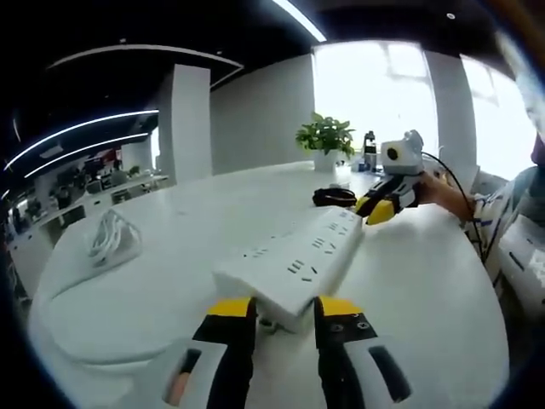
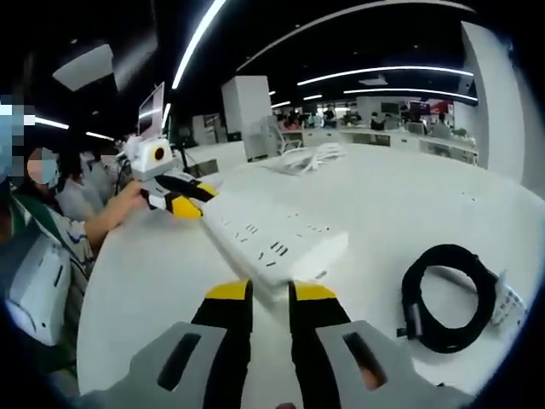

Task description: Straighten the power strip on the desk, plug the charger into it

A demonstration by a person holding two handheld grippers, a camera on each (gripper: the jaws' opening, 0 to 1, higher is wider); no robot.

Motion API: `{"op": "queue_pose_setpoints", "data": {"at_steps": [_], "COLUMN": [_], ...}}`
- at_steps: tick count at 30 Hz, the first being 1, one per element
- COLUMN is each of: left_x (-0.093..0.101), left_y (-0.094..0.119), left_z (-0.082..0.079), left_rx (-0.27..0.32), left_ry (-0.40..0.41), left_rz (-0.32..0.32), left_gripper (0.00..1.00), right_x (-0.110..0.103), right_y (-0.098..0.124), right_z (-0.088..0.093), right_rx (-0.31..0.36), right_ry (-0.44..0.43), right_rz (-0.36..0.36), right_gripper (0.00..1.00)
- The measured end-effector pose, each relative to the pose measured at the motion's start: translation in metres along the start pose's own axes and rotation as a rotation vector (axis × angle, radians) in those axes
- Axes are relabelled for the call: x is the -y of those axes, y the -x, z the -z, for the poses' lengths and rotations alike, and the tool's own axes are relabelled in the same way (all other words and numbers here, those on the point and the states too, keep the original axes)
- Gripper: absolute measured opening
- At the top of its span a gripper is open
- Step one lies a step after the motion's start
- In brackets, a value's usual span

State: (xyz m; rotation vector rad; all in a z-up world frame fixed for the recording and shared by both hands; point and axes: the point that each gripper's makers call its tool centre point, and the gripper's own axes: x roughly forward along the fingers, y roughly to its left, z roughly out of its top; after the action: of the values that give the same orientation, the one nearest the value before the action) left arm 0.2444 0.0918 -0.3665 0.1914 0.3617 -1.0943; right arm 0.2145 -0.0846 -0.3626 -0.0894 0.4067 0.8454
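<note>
The white power strip (image 1: 294, 256) (image 2: 272, 234) lies across the white desk between both grippers. My left gripper (image 1: 285, 308) is shut on its near corner in the left gripper view, and the same gripper (image 2: 189, 204) shows at the strip's far end in the right gripper view. My right gripper (image 2: 271, 294) is shut on the opposite end, and appears as the yellow-tipped gripper (image 1: 379, 209) held by a hand. The charger's black coiled cable (image 2: 447, 298) (image 1: 334, 198) rests on the desk beside the right gripper, apart from the strip.
A bundle of white cable (image 1: 111, 239) (image 2: 306, 158) lies on the desk (image 1: 426, 307) beyond the left gripper. A potted plant (image 1: 325, 141) stands at the desk's far edge. A seated person's sleeve (image 2: 51, 230) is close beside the desk.
</note>
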Motion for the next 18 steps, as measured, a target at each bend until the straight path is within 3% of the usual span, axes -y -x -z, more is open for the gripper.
{"op": "queue_pose_setpoints", "data": {"at_steps": [12,18], "left_x": [-0.0005,-0.0009], "left_y": [0.0000,0.0010], "left_z": [0.0000,-0.0016], "left_rx": [0.005,0.012], "left_ry": [0.006,0.001], "left_rz": [0.004,0.005], "left_gripper": [0.27,0.27], "right_x": [0.0014,0.0029], "right_y": [-0.0003,0.0038], "right_z": [-0.0004,-0.0097], "right_rx": [-0.015,0.002], "right_ry": [0.038,0.087], "right_rz": [-0.022,-0.014], "right_gripper": [0.16,0.16]}}
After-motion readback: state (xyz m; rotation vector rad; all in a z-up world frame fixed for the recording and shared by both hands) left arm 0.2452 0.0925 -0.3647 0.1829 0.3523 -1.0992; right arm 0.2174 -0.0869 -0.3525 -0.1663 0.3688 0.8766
